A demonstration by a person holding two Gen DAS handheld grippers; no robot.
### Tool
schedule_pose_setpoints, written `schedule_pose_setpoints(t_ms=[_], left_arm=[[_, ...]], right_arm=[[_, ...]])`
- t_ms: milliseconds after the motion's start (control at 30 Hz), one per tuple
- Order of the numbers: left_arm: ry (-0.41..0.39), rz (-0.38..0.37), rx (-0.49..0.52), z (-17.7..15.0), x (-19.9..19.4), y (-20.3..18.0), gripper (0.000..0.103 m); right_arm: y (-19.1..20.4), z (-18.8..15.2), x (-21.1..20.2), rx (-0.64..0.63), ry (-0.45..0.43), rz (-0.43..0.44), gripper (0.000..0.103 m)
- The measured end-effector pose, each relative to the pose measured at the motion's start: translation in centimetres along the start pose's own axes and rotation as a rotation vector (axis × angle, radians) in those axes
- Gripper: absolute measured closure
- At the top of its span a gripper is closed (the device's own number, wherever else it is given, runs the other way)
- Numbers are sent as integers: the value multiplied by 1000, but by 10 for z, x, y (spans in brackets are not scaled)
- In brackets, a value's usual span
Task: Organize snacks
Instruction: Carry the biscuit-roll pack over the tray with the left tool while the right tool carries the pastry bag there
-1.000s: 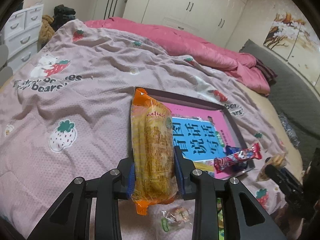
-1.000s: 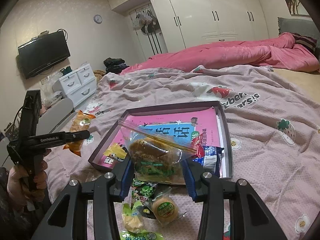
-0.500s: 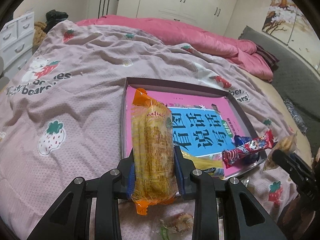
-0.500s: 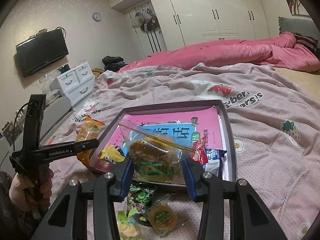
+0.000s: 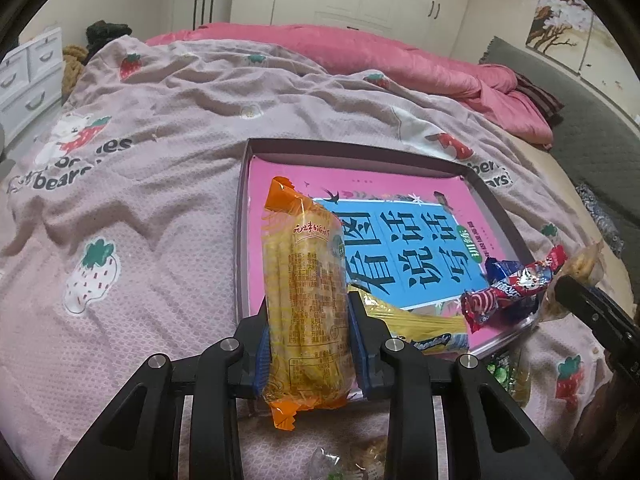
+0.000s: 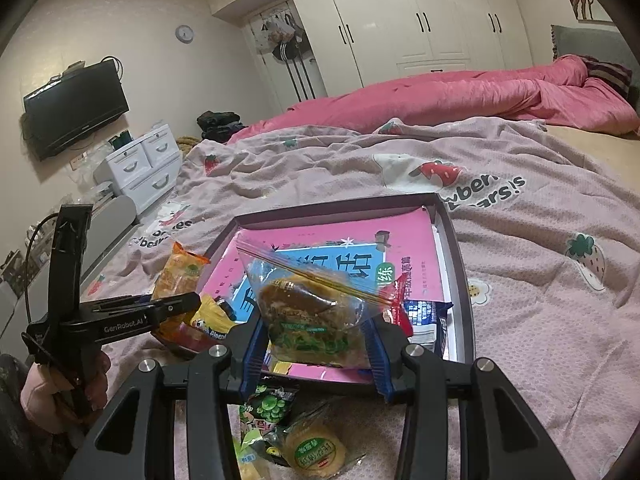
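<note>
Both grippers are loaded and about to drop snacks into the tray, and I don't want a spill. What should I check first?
1. Left gripper grip on the orange biscuit pack: ok, pads clamp both sides.
2. Right gripper grip on the clear zip bag: ok.
3. Free floor in the tray: ok, far half bare.
4. Near tray corner: not ok, red candy bar and yellow packet crowd it.
5. Zip bag sealed: cannot tell.
6. Grippers apart: ok.
</note>
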State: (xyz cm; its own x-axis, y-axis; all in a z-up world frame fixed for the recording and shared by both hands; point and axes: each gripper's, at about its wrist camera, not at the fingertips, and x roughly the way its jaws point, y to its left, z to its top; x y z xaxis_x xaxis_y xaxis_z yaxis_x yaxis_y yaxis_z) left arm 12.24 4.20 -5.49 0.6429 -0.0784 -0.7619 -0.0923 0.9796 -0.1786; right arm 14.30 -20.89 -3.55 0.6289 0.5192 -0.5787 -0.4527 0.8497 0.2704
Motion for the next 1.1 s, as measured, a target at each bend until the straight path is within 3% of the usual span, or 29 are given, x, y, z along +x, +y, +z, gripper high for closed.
schedule_pose_setpoints(t_ms=[1100], left_arm=[[23, -67, 7, 1, 15, -10, 69]], right_arm=[[4, -7, 34, -40, 63, -33, 58]])
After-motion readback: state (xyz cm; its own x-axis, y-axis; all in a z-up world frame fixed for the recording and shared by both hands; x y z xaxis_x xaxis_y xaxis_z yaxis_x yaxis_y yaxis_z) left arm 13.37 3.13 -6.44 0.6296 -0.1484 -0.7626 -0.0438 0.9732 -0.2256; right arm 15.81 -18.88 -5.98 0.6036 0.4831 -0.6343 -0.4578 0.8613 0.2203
